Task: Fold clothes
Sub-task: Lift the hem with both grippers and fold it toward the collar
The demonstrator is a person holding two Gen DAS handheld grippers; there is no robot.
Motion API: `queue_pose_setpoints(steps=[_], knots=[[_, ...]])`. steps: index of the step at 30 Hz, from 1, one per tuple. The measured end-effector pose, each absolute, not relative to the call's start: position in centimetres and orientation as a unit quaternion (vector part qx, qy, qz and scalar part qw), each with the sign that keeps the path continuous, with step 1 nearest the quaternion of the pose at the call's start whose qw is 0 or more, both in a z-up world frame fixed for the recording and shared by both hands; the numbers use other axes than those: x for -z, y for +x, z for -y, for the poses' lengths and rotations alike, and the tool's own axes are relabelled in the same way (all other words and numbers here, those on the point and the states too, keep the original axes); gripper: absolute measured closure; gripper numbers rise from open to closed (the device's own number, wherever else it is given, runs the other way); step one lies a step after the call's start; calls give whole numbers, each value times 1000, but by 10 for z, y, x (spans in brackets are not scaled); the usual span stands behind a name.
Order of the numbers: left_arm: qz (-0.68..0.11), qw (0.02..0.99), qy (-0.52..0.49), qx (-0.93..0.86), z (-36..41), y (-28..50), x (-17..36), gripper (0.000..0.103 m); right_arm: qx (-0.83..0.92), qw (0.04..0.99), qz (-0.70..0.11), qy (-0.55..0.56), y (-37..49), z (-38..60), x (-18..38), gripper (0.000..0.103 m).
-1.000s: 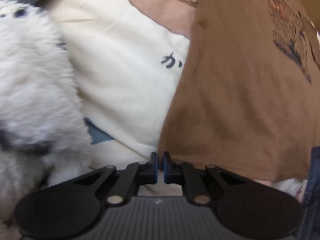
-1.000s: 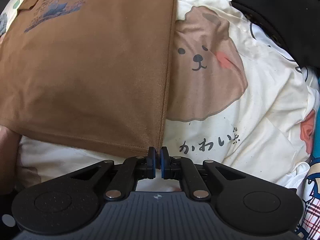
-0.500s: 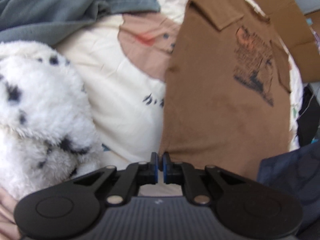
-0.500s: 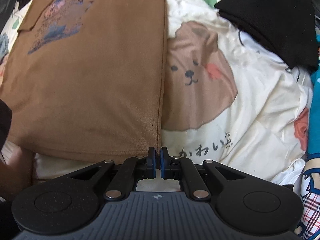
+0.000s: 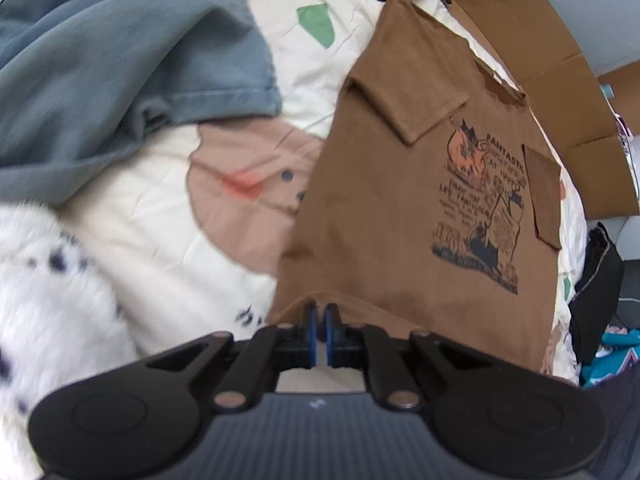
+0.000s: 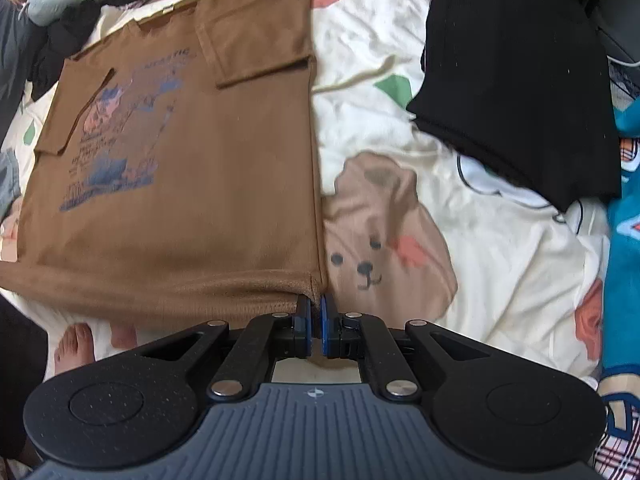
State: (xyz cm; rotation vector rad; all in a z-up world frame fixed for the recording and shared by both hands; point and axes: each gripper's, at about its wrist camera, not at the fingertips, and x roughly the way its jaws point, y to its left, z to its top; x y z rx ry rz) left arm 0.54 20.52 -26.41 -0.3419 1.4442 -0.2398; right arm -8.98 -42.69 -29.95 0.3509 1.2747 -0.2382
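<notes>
Pinching the hem corner of the brown T-shirt [image 5: 380, 208], the left gripper [image 5: 319, 322] is clamping cloth; the print is reading "FANTASTIC". Seen from the right wrist, the right gripper [image 6: 313, 314] is gripping the other hem corner, the shirt [image 6: 224, 184] lying on the bear-print bedsheet [image 6: 500, 248] beside folded black clothing [image 6: 516, 80].

Brown T-shirt [image 5: 380, 208] print headed "FANTASTIC", smaller lines below blurred, same word partly readable in right wrist view

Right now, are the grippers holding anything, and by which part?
Both pinch the brown T-shirt at its near hem: the left gripper on one bottom corner, the right gripper on the other. The sleeves are already folded in.
</notes>
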Motion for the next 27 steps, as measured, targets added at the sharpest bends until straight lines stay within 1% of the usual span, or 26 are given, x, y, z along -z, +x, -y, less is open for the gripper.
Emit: queue_pose_setpoints(steps=[6,18,27], knots=[[-649,735,-164,109,-194,35,263,99,120,786,-581,175,-66,437,299,101],[-641,742,-167,101,-184,90,280,99,117,788,-578,180,-17,455,311,101],[-618,760,-169,107,-175,120,271,99,121,798,-560,188,12,464,303,101]])
